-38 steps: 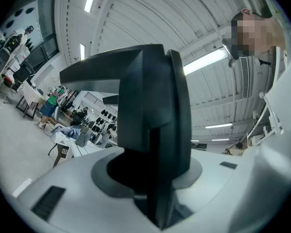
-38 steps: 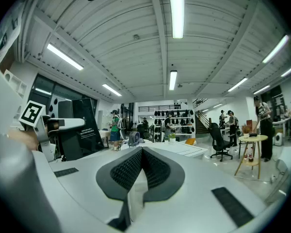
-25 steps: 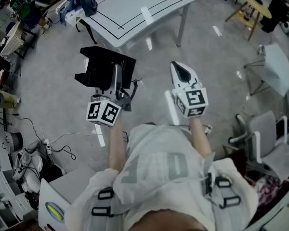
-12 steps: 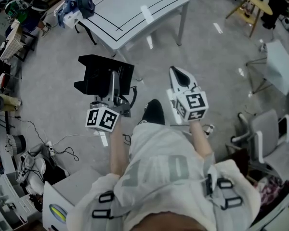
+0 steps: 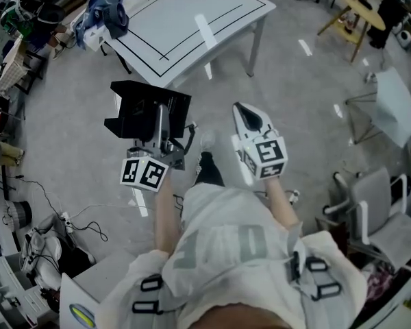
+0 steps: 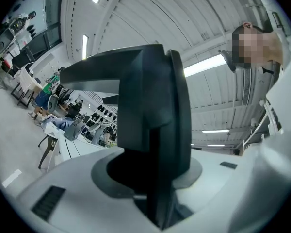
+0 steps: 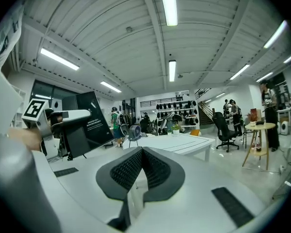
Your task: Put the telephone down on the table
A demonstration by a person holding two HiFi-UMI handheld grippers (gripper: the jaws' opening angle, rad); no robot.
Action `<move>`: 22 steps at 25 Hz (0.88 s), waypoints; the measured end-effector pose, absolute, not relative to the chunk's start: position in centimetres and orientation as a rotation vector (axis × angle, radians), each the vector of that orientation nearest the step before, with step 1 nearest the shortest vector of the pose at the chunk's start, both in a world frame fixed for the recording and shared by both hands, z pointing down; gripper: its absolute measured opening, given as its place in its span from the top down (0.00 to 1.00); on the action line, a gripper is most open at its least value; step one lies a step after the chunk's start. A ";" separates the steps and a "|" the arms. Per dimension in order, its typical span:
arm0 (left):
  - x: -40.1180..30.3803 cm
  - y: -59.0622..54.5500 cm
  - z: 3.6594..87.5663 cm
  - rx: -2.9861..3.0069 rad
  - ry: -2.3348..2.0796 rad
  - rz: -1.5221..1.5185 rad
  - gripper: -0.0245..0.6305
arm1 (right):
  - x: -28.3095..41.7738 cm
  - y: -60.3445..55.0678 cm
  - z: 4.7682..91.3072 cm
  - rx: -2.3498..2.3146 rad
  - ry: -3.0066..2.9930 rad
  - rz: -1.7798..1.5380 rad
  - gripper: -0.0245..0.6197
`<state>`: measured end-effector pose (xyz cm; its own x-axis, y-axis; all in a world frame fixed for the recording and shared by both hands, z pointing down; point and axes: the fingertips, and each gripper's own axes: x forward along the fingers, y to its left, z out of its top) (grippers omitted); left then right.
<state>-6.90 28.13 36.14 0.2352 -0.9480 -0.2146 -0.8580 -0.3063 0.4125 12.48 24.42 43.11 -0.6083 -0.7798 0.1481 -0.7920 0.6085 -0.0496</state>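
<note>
The black telephone (image 5: pixel 147 108), a flat dark set, hangs over the grey floor with my left gripper (image 5: pixel 162 130) shut on its near edge. In the left gripper view the telephone (image 6: pixel 153 115) fills the middle, standing upright between the jaws. My right gripper (image 5: pixel 248 117) is held level to the right of it, shut with nothing between its pads. From the right gripper view (image 7: pixel 140 160) the telephone (image 7: pixel 87 120) shows at the left. The white table (image 5: pixel 185 19) with black lines lies ahead, beyond both grippers.
A blue bundle (image 5: pixel 109 9) lies on the table's left corner. Grey chairs (image 5: pixel 383 208) stand at the right and a wooden stool (image 5: pixel 353 5) at the far right. Cables and boxes (image 5: pixel 34 232) clutter the floor at the left. People stand in the background (image 7: pixel 269 106).
The person has stepped forward towards the table, and both grippers have moved along with it. The telephone stays in the left gripper. A foot shows under the grippers.
</note>
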 end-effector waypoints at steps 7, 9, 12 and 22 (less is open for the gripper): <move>-7.5 21.8 36.3 2.299 -1.731 -0.572 0.74 | 10.6 17.8 44.7 1.314 -2.681 0.215 0.95; -8.0 19.6 36.4 2.308 -1.724 -0.562 0.74 | 9.8 15.3 44.6 1.319 -2.679 0.201 0.95; -9.3 16.7 36.5 2.303 -1.700 -0.574 0.74 | 8.0 12.1 43.4 1.333 -2.700 0.204 0.95; -14.1 4.1 35.3 2.317 -1.643 -0.568 0.74 | 3.8 0.2 41.0 1.391 -2.676 0.221 0.95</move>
<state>-14.11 4.05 35.26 0.2905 -0.9414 -0.1715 -0.8463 -0.3364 0.4130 3.77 0.19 40.96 -0.5711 -0.8028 0.1710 -0.8200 0.5674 -0.0748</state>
